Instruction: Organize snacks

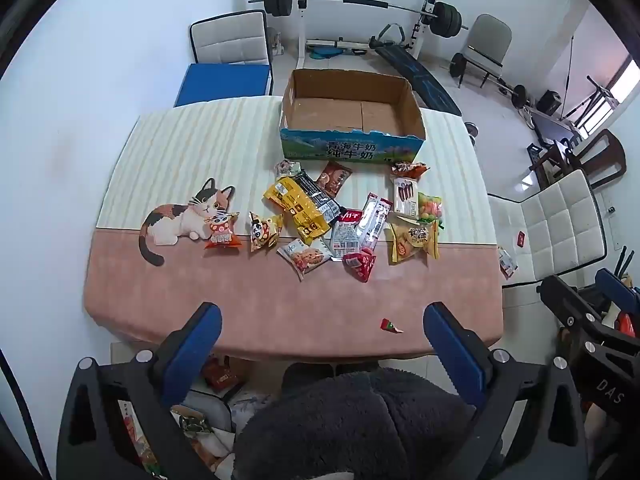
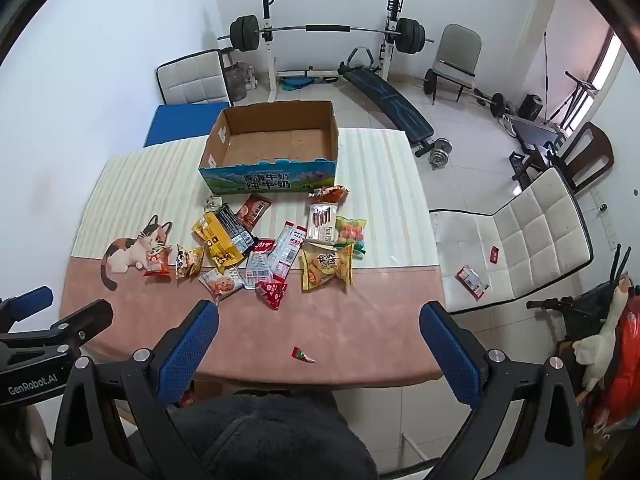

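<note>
Several snack packets (image 1: 320,216) lie scattered in the middle of the table, in front of an empty open cardboard box (image 1: 348,120). The same pile (image 2: 272,248) and box (image 2: 272,140) show in the right wrist view. A small red wrapper (image 1: 391,326) lies alone near the table's front edge; it also shows in the right wrist view (image 2: 303,355). My left gripper (image 1: 322,320) is open and empty above the near edge. My right gripper (image 2: 318,318) is open and empty, beside the left one.
The table (image 1: 240,300) has a striped and pink cover with a cat picture (image 1: 184,216). A white chair (image 2: 520,236) at the right holds two small packets. Another chair (image 1: 230,40) stands behind the table. Gym equipment (image 2: 328,36) fills the back of the room.
</note>
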`<move>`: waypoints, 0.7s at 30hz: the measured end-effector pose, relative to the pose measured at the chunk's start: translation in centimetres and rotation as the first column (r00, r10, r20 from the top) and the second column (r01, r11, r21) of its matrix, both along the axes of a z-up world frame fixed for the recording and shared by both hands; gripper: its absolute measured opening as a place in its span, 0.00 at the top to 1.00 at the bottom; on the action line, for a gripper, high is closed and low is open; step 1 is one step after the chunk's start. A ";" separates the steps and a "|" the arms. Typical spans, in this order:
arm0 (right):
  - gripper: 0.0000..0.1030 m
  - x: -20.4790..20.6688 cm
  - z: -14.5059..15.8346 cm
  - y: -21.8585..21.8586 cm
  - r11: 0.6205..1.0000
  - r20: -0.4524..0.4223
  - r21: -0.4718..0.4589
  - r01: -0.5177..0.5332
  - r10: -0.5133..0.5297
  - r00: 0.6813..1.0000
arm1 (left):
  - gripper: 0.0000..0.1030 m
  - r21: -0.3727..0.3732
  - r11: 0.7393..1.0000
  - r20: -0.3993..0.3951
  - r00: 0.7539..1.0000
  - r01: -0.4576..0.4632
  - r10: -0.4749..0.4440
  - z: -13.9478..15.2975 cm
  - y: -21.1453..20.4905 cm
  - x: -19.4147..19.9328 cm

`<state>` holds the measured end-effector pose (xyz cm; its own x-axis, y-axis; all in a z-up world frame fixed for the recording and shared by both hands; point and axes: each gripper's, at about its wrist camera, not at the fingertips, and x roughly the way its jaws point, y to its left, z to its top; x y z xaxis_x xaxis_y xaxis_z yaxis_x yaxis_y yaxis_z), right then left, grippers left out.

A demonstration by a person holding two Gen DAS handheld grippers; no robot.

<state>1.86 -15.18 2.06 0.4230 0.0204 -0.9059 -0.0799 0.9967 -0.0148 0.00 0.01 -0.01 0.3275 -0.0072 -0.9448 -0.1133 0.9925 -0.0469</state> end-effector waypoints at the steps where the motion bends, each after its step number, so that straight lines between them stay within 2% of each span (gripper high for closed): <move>1: 0.01 0.0 0.0 0.0 1.000 0.001 -0.009 0.000 0.000 1.000 | 0.00 0.000 1.000 0.003 1.000 0.000 0.000 0.0 0.0 0.0; 21: 0.01 0.1 1.0 -0.4 1.000 0.035 -0.002 0.001 -0.001 0.999 | 0.00 -0.005 1.000 0.037 0.999 -0.004 0.004 1.1 -0.1 0.3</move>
